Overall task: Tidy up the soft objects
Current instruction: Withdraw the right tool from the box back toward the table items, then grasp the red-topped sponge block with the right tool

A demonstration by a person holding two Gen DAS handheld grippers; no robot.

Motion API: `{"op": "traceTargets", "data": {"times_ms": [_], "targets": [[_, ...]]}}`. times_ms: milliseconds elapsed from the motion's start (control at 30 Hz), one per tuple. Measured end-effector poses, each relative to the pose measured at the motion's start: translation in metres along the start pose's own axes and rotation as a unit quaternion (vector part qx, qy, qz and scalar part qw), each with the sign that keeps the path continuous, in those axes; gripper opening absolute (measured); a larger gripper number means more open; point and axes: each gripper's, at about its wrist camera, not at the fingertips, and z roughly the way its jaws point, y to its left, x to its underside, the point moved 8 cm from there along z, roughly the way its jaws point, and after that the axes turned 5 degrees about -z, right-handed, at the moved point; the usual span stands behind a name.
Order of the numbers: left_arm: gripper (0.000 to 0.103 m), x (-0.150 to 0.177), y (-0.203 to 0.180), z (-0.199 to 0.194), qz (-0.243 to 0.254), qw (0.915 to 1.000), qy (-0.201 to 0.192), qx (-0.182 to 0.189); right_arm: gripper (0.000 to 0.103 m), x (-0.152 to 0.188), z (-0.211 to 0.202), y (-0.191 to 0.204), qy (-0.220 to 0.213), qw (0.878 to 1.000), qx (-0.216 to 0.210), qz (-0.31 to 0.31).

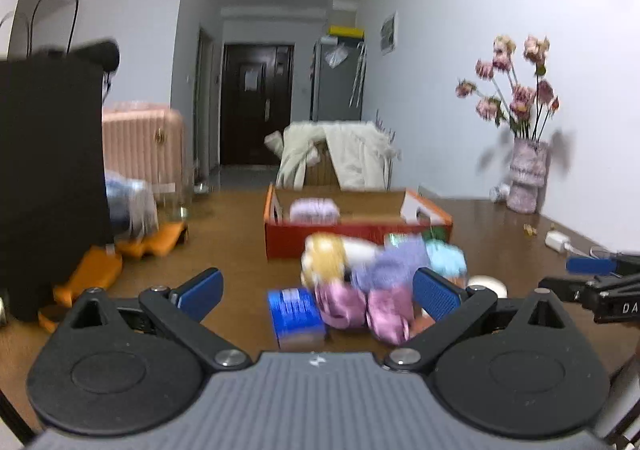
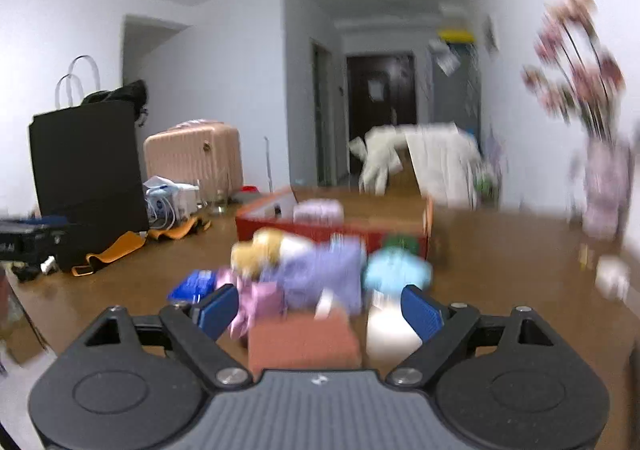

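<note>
Both jaws spread wide, empty; ease left gripper (image 1: 318, 290) onto pink bundle (image 1: 344, 304), then lift toward red box (image 1: 320, 246).

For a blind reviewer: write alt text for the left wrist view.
The open left gripper hovers empty over a blurred pile of soft items on a wooden table. Behind the pile stands an open red box holding a lavender bundle.

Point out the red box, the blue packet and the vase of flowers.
red box (image 1: 320, 242): left wrist view, on its front wall.
blue packet (image 1: 295, 313): left wrist view, on its top face.
vase of flowers (image 1: 526, 177): left wrist view, on the vase body.
</note>
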Motion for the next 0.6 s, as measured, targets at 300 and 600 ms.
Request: {"op": "traceTargets", "data": {"times_ms": [300,600], "targets": [[0.103,0.044,-0.047,0.050,0.015,0.9956,0.077,0.051,0.071,0.033,0.046,-0.024,0.047,0.997,-0.006,0.060],[0.069,0.064,-0.061,0.099,-0.041,0.9818,0.141,0.120,0.039,0.043,0.105,-0.026,0.086,0.993,-0.025,0.079]]}}
